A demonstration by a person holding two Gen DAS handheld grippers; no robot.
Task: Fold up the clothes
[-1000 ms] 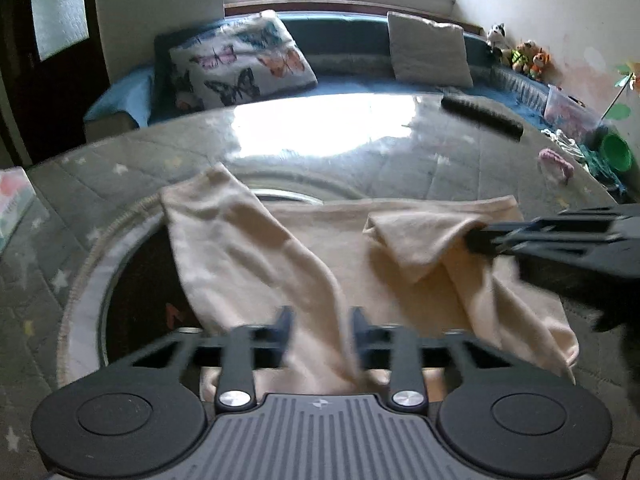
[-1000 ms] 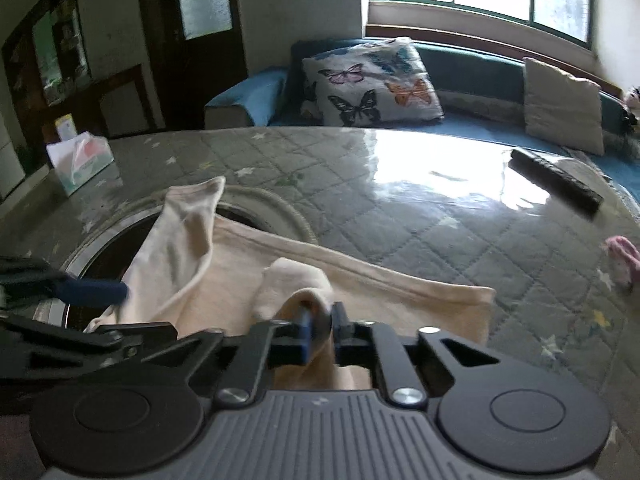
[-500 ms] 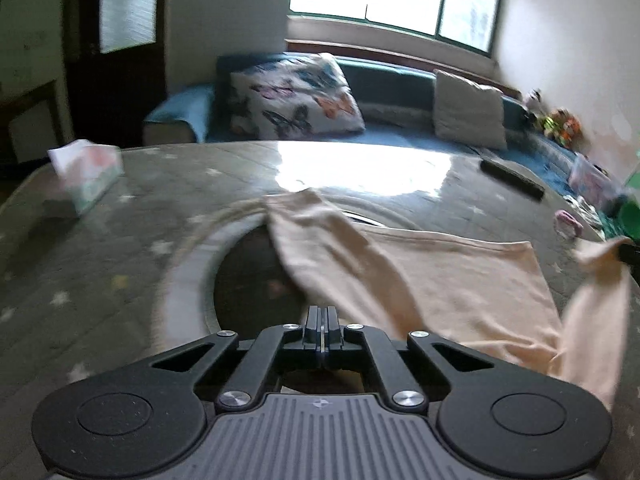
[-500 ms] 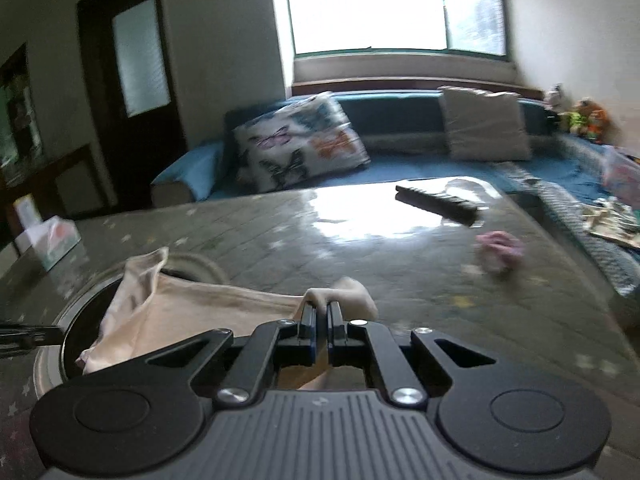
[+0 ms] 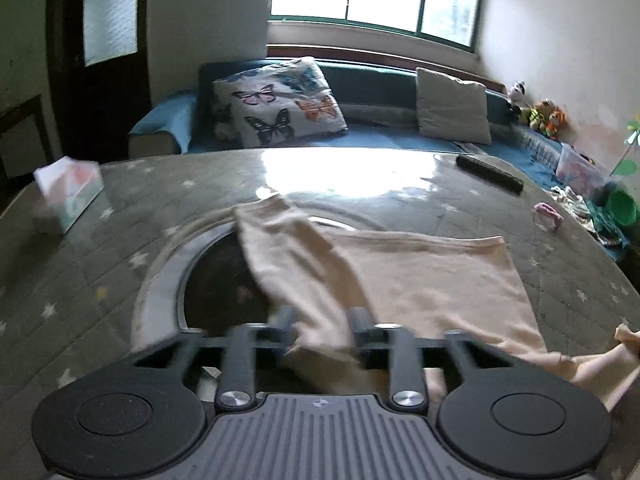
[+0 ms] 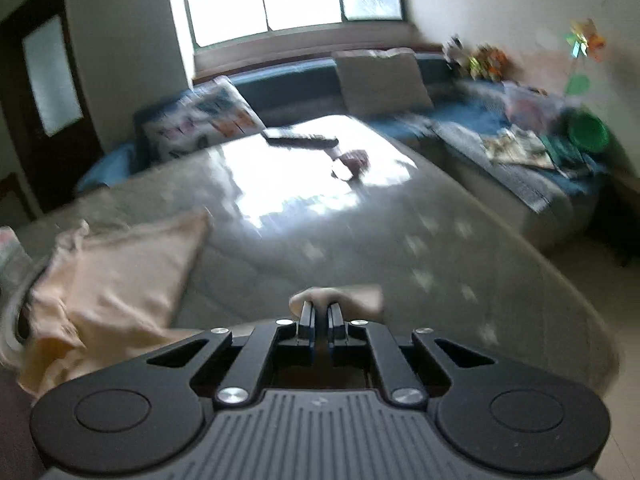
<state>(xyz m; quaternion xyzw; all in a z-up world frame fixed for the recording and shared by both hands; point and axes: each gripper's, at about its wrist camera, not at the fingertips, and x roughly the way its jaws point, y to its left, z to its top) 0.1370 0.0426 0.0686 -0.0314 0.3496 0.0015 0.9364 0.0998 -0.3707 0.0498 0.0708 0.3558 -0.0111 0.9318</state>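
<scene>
Now, line by line:
Garment: peach garment [image 5: 432, 280] spread over the quilted desk [image 5: 120, 248], one long sleeve-like part draped across the round dark cut-out [image 5: 224, 280] toward the left gripper [image 5: 320, 322].
Left jaws: parted — cloth lying between them, not pinched.
Right jaws: right gripper [image 6: 320, 314] clenched on a bunched end of the cloth, lifted off to the garment's right.
Risk, slip: only a small bunch of fabric in the right pinch — likely to pull free under a sharp tug.
Risk, skew: with the left side released, could drag the whole piece sideways instead of straightening it; loose part might sag into the cut-out.
Risk, clutter: remote [image 6: 300, 140] and pink item [image 6: 352, 160] near enough to be swept.
Left view only: cut-out, tissue box [image 5: 68, 196], flat body of the garment.
Right view only: the pinch itself; blurred, though.
</scene>
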